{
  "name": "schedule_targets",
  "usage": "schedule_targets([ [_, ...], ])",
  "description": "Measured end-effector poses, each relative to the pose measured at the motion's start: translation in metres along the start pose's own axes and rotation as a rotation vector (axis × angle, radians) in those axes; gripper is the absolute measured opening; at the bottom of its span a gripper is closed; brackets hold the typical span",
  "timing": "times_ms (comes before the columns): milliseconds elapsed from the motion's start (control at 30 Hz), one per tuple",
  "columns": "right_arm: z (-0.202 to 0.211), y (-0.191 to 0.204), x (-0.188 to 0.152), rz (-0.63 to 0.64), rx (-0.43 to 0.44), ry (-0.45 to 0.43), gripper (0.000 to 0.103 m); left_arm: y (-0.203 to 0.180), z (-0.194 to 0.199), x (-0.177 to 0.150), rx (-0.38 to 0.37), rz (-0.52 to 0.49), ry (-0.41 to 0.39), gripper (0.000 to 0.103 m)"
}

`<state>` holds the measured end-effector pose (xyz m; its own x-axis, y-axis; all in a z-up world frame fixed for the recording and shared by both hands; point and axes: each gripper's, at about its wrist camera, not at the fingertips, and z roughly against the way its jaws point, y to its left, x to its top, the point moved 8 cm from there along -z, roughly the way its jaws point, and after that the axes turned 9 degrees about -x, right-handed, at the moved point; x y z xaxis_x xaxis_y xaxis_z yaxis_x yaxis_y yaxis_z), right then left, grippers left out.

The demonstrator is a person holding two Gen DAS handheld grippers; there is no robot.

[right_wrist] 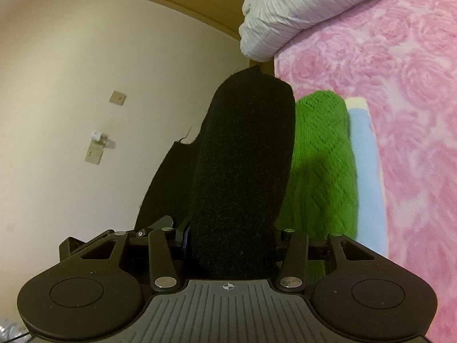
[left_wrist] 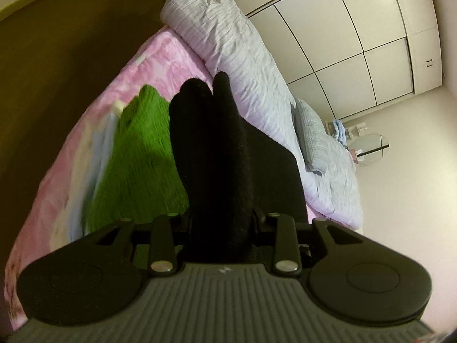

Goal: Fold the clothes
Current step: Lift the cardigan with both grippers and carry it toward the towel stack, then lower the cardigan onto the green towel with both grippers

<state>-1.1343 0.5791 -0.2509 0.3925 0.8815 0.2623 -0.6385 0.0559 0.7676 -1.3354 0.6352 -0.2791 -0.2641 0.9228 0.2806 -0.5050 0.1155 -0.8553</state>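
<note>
Black knit fabric fills the gap in both wrist views: the left gripper [left_wrist: 220, 228] has its fingers partly closed on a bunched fold of the black garment [left_wrist: 208, 148], and the right gripper [right_wrist: 231, 240] has its fingers clamped the same way on another thick fold of it [right_wrist: 242, 157]. The fingertips themselves are buried in the cloth. The garment seems to be carried between the two hands over the bed [right_wrist: 400, 71], so the step in hand looks like moving or laying it out. Next it needs lowering onto free bedspread and spreading flat before any fold is made.

Left of the left fingers, and right of the right fingers, lies one folded green knit [left_wrist: 137, 154], with one pale blue folded piece [right_wrist: 365, 154] and a cream one under or beside it. Beyond the fingers sits one rolled white quilt [left_wrist: 228, 43]. One black garment is held.
</note>
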Motion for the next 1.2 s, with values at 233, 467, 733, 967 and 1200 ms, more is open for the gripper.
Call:
schedule_targets([
  [233, -0.034, -0.008, 0.012, -0.003, -0.059, -0.029, 0.046, 0.035, -0.024, 0.027, 0.000, 0.000, 0.043, 0.029],
  [467, -0.044, -0.017, 0.019, 0.015, -0.080, -0.076, 0.046, 0.046, -0.041, 0.036, -0.029, -0.031, 0.074, 0.029],
  [733, -0.060, -0.035, 0.021, 0.053, -0.104, -0.056, 0.047, 0.068, -0.055, 0.030, -0.005, -0.022, 0.079, 0.029],
  [967, -0.074, -0.053, 0.017, 0.035, -0.190, -0.022, 0.059, 0.078, -0.062, 0.028, 0.075, -0.072, 0.094, 0.034],
  [1200, -0.028, -0.030, 0.023, 0.195, -0.366, -0.081, 0.060, 0.047, -0.014, 0.032, 0.241, -0.207, 0.002, 0.025],
])
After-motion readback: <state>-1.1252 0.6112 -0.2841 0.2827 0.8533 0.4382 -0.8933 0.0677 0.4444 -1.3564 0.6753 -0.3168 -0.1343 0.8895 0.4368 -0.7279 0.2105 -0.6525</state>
